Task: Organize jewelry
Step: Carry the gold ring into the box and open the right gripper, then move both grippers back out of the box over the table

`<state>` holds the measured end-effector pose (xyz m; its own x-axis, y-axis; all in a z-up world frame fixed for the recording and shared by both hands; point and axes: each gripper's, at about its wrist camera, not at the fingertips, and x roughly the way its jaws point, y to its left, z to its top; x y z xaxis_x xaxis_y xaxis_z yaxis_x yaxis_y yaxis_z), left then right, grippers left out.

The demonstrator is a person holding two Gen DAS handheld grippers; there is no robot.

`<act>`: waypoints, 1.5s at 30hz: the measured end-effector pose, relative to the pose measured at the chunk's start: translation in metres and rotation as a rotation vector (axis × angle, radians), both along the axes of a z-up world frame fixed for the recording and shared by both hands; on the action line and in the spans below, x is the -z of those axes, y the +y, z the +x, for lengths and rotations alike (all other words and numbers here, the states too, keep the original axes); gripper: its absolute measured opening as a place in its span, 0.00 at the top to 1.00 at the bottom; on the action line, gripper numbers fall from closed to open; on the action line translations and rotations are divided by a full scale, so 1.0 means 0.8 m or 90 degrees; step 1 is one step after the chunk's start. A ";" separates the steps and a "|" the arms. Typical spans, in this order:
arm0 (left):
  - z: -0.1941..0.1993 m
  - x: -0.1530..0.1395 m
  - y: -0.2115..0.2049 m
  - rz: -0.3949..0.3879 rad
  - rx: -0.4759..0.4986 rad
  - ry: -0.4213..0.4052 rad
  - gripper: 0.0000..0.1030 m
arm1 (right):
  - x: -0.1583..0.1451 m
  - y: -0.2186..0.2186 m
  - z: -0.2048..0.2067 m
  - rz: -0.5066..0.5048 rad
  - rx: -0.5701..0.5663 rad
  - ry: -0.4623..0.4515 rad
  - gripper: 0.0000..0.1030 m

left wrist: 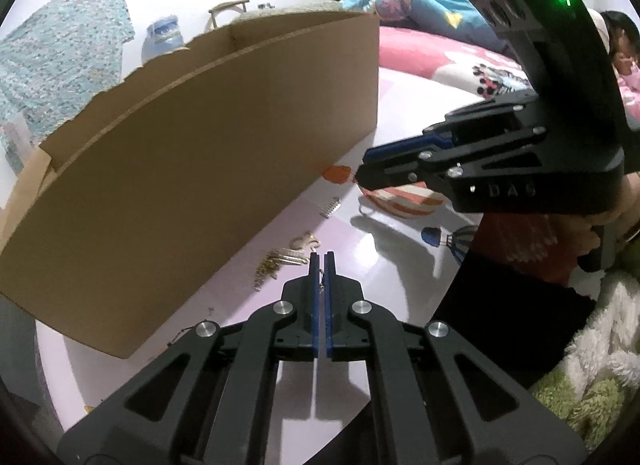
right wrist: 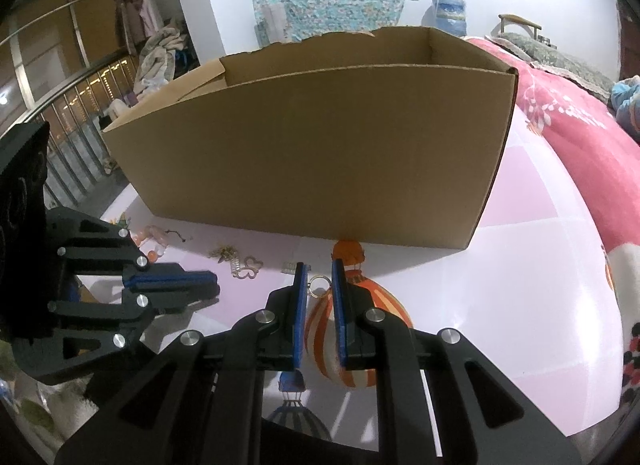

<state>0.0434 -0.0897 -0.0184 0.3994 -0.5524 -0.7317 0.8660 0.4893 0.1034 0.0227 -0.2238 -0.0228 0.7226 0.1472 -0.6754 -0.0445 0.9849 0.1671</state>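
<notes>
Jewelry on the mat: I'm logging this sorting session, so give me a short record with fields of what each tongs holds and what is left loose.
left tongs: shut on a thin silver piece
right tongs: shut on a gold ring
loose on mat: gold chain pile, small silver comb clip, butterfly charm
container: open cardboard box, behind the jewelry
surface: pink balloon-print mat

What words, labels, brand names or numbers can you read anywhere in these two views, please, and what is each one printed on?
"DAS": raised letters on the black body of the right gripper, seen in the left wrist view.
Cardboard box: its visible faces are plain, with no print.
Balloon-patterned table cover: pictures only, no lettering that I can read.
Nothing else legible in either view.
</notes>
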 end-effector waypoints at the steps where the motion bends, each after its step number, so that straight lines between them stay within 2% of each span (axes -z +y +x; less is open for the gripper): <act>1: 0.000 -0.003 0.002 -0.003 -0.003 -0.003 0.99 | -0.001 0.000 -0.001 -0.002 0.000 -0.002 0.88; 8: -0.010 -0.040 0.023 -0.037 -0.029 -0.028 0.99 | -0.027 0.004 -0.017 -0.013 -0.005 -0.037 0.88; 13: -0.019 -0.096 0.037 -0.098 -0.040 -0.061 1.00 | -0.077 0.006 -0.029 -0.011 -0.019 -0.101 0.88; 17: -0.004 -0.138 0.041 -0.148 -0.052 -0.078 1.00 | -0.115 0.003 -0.018 -0.012 -0.040 -0.141 0.88; 20: 0.018 -0.153 0.036 -0.169 -0.065 -0.083 1.00 | -0.139 0.001 0.010 -0.006 -0.059 -0.155 0.88; 24: 0.073 -0.154 0.022 -0.158 -0.110 -0.048 1.00 | -0.150 -0.013 0.069 0.014 -0.064 -0.111 0.88; 27: 0.118 -0.144 0.019 -0.146 -0.147 0.011 1.00 | -0.146 -0.028 0.115 0.051 -0.067 -0.055 0.88; 30: 0.159 -0.130 0.013 -0.140 -0.170 0.084 1.00 | -0.124 -0.044 0.160 0.094 -0.058 0.031 0.88; 33: 0.186 -0.117 0.009 -0.125 -0.202 0.121 0.99 | -0.100 -0.066 0.198 0.160 -0.051 0.117 0.87; 34: 0.191 -0.115 0.007 -0.122 -0.205 0.129 0.96 | -0.094 -0.070 0.202 0.175 -0.044 0.128 0.87; 36: 0.195 -0.111 0.007 -0.119 -0.215 0.131 0.89 | -0.092 -0.076 0.210 0.184 -0.046 0.131 0.85; 37: 0.196 -0.111 0.007 -0.120 -0.216 0.132 0.84 | -0.092 -0.072 0.207 0.175 -0.042 0.126 0.78; 40: 0.198 -0.112 0.007 -0.122 -0.219 0.129 0.77 | -0.098 -0.070 0.205 0.160 -0.042 0.107 0.67; 45: 0.198 -0.120 0.012 -0.119 -0.227 0.108 0.68 | -0.107 -0.075 0.199 0.152 -0.033 0.095 0.66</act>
<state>0.2021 -0.0800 0.0774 0.4718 -0.5314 -0.7036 0.6367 0.7574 -0.1450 0.1816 -0.2838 0.0627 0.6053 0.3500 -0.7149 -0.0521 0.9136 0.4032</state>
